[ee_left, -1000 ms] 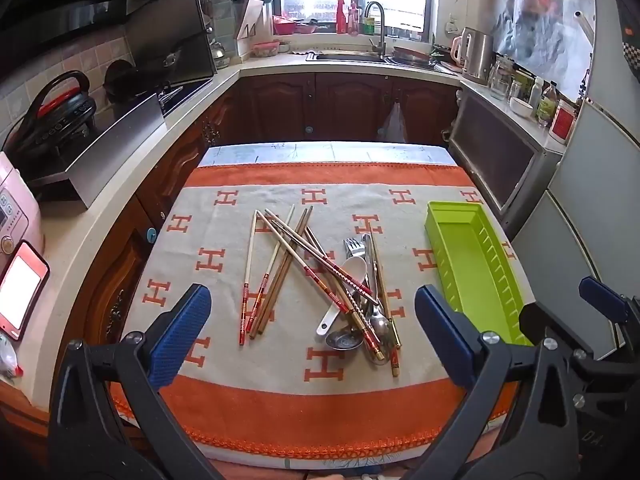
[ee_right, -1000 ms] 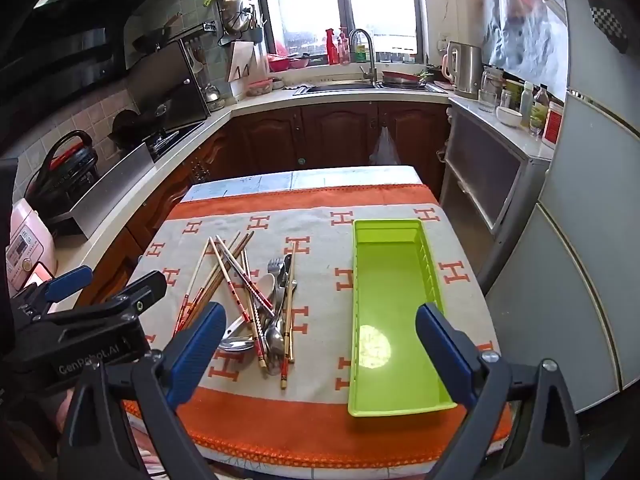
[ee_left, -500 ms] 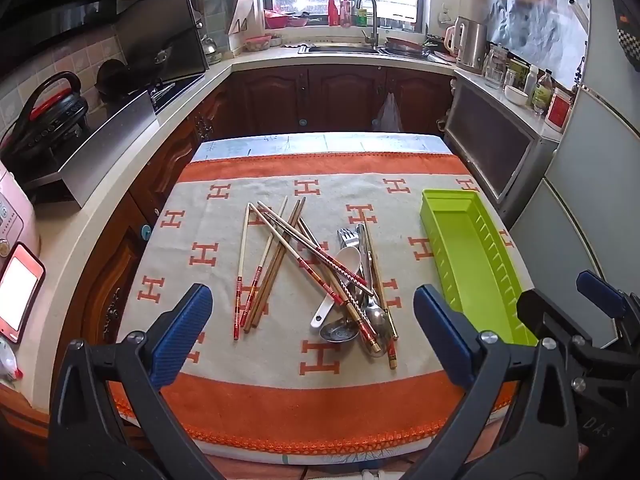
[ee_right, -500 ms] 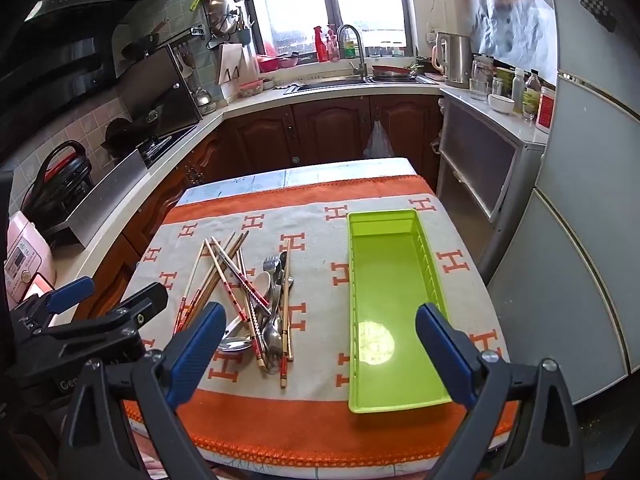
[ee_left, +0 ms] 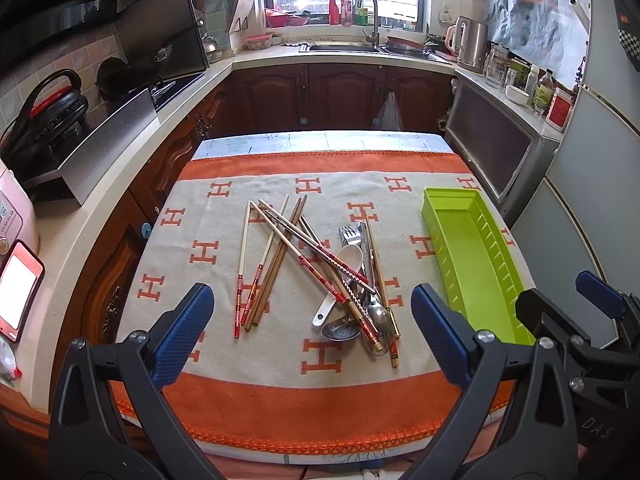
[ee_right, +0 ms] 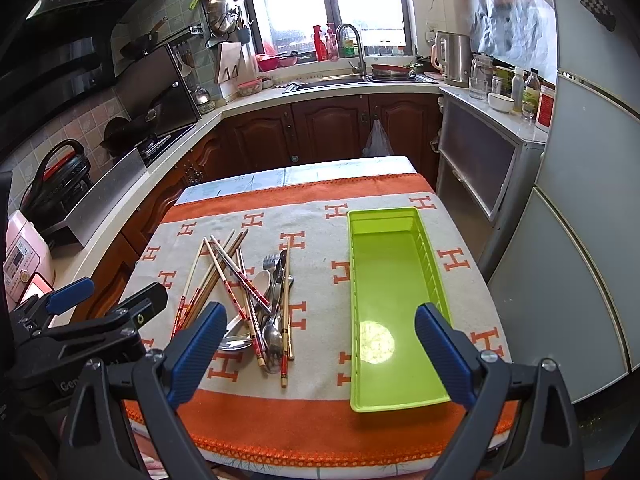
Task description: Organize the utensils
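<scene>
A loose pile of chopsticks (ee_left: pixel 280 248), a white spoon (ee_left: pixel 347 260), a fork (ee_left: pixel 349 234) and metal spoons (ee_left: pixel 378 314) lies mid-table on the orange and beige cloth (ee_left: pixel 320 396). The pile also shows in the right wrist view (ee_right: pixel 256 300). An empty lime green tray (ee_right: pixel 390 300) lies to its right; it also shows in the left wrist view (ee_left: pixel 468 256). My left gripper (ee_left: pixel 312 334) is open and empty, held above the table's near edge before the pile. My right gripper (ee_right: pixel 318 350) is open and empty, near the tray's near end.
The table stands in a kitchen with counters on the left, back and right. A pink rice cooker (ee_right: pixel 24 264) and a phone (ee_left: pixel 18 288) sit on the left counter. A grey fridge (ee_right: pixel 580 240) stands close on the right.
Both grippers have drifted slightly back and up, so the table sits a little farther in view. Nothing on the table has moved.
</scene>
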A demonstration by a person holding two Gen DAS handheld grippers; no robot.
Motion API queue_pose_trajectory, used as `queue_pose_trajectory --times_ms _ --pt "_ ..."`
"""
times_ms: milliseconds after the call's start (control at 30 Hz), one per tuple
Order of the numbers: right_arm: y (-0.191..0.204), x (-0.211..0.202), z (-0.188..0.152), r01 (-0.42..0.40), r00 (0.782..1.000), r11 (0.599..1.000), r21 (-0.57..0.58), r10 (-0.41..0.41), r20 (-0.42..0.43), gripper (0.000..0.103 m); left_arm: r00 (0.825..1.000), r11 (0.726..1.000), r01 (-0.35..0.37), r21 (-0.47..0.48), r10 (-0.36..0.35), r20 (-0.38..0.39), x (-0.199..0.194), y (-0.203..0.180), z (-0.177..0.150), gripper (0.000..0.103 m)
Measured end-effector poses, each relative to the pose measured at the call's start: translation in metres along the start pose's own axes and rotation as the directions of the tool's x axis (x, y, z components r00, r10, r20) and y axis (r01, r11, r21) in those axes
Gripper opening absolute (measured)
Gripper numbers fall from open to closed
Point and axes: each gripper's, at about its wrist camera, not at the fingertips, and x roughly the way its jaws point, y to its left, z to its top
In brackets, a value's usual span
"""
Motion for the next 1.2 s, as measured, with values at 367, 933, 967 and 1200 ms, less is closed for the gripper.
queue_pose_trajectory --times_ms 367,933,967,1200 --pt "0.0013 0.0014 -0.0016 0.001 1.0 1.0 0.001 -0.001 -0.002 0.095 1.0 1.0 0.002 -0.001 -0.002 -0.001 0.0004 0.0001 -0.0005 0.097" --pt "0.0048 0.0049 -0.0044 -0.005 1.0 1.0 0.002 0.005 -0.01 0.095 1.0 1.0 0.002 -0.001 -0.002 -0.001 0.0022 0.001 -0.0017 0.097" --pt "0.0052 0.0054 -0.0053 -0.005 1.0 1.0 0.002 0.005 -0.01 0.095 1.0 1.0 0.002 0.0 -0.002 -0.001 0.0021 0.0008 -0.0015 0.097" --pt "0.0071 0.0069 -0.0057 -0.009 1.0 1.0 0.006 0.009 -0.017 0.095 1.0 1.0 0.003 -0.002 -0.003 -0.003 0.0037 0.0019 -0.0031 0.097"
